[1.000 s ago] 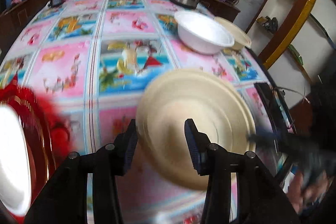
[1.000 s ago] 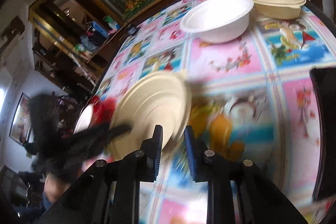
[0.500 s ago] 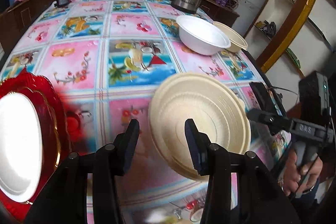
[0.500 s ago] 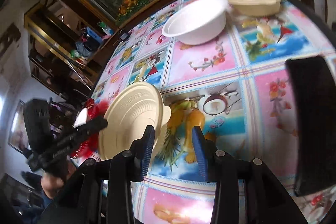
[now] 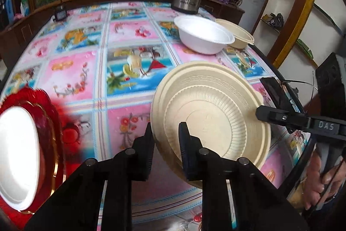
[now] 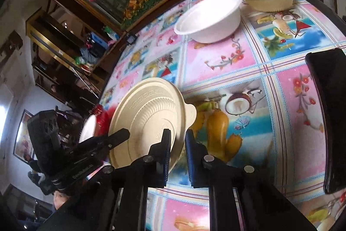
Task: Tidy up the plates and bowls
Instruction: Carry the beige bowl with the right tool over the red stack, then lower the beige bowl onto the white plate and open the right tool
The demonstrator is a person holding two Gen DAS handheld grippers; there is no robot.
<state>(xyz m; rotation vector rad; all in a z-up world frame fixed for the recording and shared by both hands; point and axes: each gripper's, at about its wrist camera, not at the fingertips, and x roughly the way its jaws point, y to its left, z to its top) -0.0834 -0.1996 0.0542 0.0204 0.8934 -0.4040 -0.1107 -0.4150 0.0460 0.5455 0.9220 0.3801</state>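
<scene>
The left tongs [image 5: 165,140] are closing on the near rim of the beige plate [image 5: 213,116], rim between the pads; the right tongs [image 6: 178,145] are closing on its opposite rim, rim between them too; the plate hangs tilted between both, over the surface [image 5: 75,70] by its near right edge; toward the far right corner stand a white bowl [image 5: 203,35] and, just beside it, a beige bowl [image 5: 237,36]; at the near left edge a white plate [image 5: 16,155] lies on a red plate [image 5: 52,122].
</scene>
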